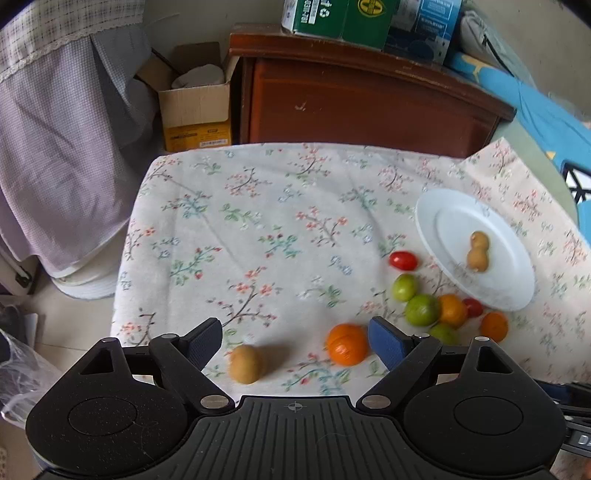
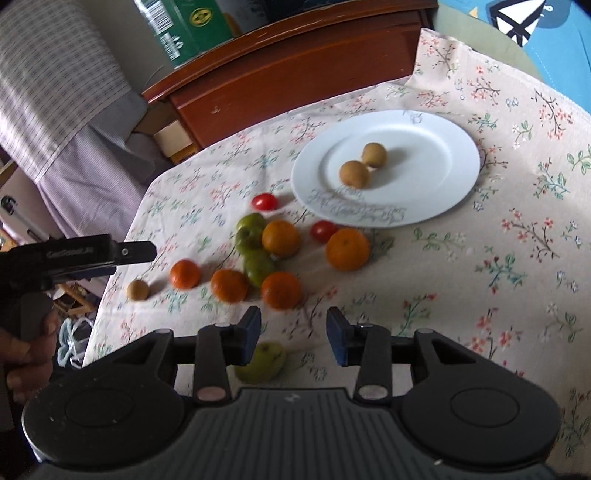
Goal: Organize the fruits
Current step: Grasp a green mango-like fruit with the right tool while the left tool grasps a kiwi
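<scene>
Right now both grippers hang over the near edge of the floral tablecloth [image 2: 498, 240], angled down. Left gripper [image 1: 295, 345]: jaws spread wide, nothing clamped. A small brown fruit [image 1: 246, 363] and an orange [image 1: 347, 344] sit on the cloth in the gap, neither touched by the pads. Right gripper [image 2: 293, 330]: jaws partly apart, released, nothing held. A green fruit [image 2: 264, 363] lies on the cloth just below its left finger; contact can't be made out.

Next out, the loose pile mid-cloth: three oranges in a row [image 2: 185, 274] [image 2: 229, 285] [image 2: 280, 290], with a brown fruit [image 2: 138, 290] at the left end near the cloth edge. Behind them, green fruits [image 2: 251, 230] bunched against another orange [image 2: 280, 238], and a bigger orange [image 2: 347, 249] off to the right. Two red cherry tomatoes: one [image 2: 323, 230] just in front of the plate rim, one [image 2: 265, 202] to the plate's left.

Farther back, white plate [image 2: 443, 147] with two brown fruits [image 2: 354, 173] [image 2: 374, 155] on it, touching.

Beyond the table: dark wooden cabinet [image 1: 369, 107] with green cartons [image 1: 332, 18] on top, open cardboard box [image 1: 195, 107] beside it.
</scene>
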### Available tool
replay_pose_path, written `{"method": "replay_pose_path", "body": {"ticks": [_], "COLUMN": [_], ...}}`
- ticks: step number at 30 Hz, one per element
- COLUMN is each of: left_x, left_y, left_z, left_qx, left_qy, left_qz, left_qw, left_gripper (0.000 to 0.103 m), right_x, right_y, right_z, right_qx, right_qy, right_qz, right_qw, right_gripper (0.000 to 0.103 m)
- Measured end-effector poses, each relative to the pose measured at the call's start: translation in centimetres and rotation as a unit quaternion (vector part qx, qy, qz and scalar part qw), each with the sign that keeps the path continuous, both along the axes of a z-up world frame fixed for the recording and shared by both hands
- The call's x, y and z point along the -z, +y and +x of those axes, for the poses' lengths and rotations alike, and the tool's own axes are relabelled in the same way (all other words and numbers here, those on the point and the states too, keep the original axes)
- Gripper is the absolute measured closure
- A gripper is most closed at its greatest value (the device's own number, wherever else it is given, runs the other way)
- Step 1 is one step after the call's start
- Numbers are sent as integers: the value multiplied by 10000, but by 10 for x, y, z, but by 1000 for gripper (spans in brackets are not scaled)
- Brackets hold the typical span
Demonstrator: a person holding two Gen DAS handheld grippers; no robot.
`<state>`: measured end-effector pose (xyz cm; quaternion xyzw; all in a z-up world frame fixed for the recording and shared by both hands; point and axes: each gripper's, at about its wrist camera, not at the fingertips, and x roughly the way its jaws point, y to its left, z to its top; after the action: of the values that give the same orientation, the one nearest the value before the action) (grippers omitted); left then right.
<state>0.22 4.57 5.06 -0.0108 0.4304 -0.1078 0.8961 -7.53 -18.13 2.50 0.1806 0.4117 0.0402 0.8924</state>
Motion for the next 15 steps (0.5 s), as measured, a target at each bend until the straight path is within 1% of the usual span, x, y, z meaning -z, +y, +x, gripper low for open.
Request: {"method": "replay_pose_path", "body": {"ticks": [3,7,10,15], "left_x": [7,15,20,29], "left_y": [2,7,13,12], "left_z": [-2,-6,-6,-6], "left_qx": [33,81,42,101], "left_qy": [-20,-74,-49,-12], "left_qz": [274,541,573,722], "left_qw": [9996,9985,9983,9973], "left_gripper": [16,16,16,17], "right_x": [2,5,7,9], "right_y": [6,12,16,21], "right_z": [-6,-10,-13,-14], "right_qx": [-83,-174,-271,-395], "right_qy": [19,79,99,116], "right_qz": [-42,-49,-49,-123], "right_qw": [10000,9998,9996,9991], "right_gripper": [62,61,61,54]}}
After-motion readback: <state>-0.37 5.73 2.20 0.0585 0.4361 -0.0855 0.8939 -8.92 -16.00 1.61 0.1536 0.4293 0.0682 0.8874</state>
